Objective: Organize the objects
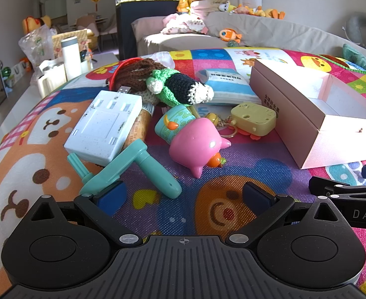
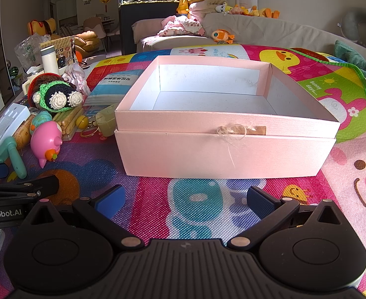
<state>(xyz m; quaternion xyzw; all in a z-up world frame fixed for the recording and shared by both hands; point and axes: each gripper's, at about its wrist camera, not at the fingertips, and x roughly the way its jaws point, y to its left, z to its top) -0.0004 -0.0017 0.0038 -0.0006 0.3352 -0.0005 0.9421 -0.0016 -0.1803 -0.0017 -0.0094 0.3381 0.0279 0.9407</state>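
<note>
My left jaws [image 1: 183, 196] gape wide with nothing between them, over the bright cartoon mat [image 1: 232, 211]. Just ahead lies the clutter: a teal handled tool [image 1: 143, 167], a white adapter block [image 1: 103, 127] resting on it, a pink pig toy [image 1: 195, 147], a yellow keychain toy [image 1: 254, 122] and a crocheted doll [image 1: 180, 87]. My right jaws [image 2: 183, 199] are equally wide and empty, facing the open pink box [image 2: 222, 147], bare inside, right of the pile.

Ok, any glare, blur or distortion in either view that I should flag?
Left wrist: sun washes out the pink box, fisheye bends the mat edges. Right wrist: box evenly lit and sharp, mat curves at the frame edges. No motion blur in either.
</note>
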